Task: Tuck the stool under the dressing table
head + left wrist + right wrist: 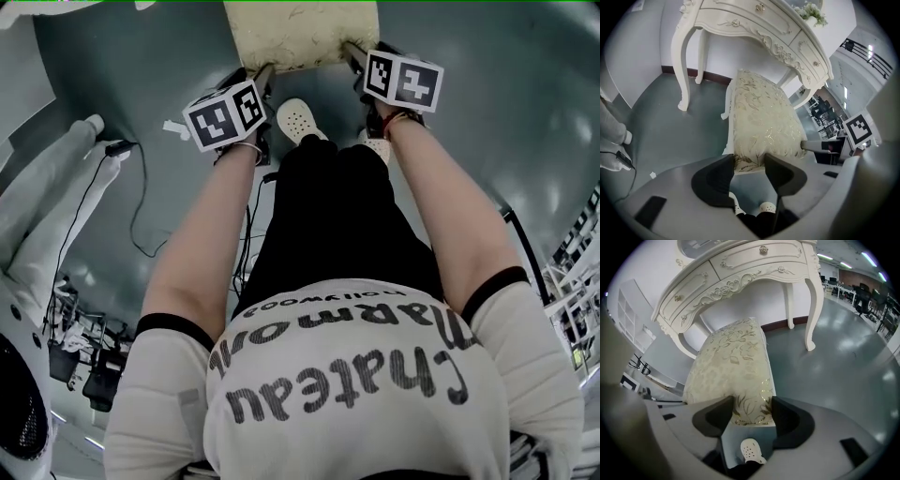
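The stool (759,117) stands on the floor (670,136), far end at the front edge of the dressing table (740,23). We clamp the fingers (715,180) of the left gripper (749,160) and right gripper (753,404) on its near corners, likely for a square push.

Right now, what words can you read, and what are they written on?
"Chateau Marmon", upside down, ending unclear: on the person's shirt.
"Hollywood", small: same shirt.
Left marker cube, right marker cube: black-and-white squares, no words.
Stool, dressing table: no writing.
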Demonstrator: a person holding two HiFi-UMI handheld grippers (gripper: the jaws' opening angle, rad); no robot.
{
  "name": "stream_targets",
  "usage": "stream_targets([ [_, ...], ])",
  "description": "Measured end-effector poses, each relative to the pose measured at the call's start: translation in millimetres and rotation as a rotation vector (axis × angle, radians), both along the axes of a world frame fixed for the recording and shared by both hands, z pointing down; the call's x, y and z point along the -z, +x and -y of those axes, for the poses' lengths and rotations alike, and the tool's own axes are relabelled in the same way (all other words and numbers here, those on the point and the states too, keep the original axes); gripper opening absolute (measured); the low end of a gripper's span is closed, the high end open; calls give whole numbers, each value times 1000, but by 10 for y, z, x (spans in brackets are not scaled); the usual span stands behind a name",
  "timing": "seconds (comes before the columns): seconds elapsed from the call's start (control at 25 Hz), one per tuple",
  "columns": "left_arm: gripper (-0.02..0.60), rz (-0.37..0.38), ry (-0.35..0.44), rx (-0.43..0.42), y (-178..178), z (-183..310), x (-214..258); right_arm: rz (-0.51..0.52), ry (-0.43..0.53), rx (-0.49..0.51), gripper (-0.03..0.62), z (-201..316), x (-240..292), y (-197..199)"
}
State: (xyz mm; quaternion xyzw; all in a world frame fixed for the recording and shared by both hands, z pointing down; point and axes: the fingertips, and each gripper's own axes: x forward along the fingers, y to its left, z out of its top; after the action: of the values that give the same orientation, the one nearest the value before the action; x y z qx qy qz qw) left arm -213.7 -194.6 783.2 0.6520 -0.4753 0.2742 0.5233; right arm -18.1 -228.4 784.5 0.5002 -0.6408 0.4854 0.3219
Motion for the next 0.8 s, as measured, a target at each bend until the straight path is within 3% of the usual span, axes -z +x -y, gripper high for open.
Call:
stream_targets([
  [0.2, 221, 107, 35, -41, -111, 223, -1, 13, -1, -39, 268, 186, -47, -100],
  [0.32, 221, 104, 42, 31, -190, 361, 68, 24, 9, -46, 273, 348, 25, -168],
  [0.56, 221, 111, 39, 2, -206, 649, 57, 36, -1, -36, 279, 635, 7, -185],
  [0.8, 216, 147, 48, 95, -258, 1041, 91, 57, 5, -26, 279, 1066, 21, -224],
])
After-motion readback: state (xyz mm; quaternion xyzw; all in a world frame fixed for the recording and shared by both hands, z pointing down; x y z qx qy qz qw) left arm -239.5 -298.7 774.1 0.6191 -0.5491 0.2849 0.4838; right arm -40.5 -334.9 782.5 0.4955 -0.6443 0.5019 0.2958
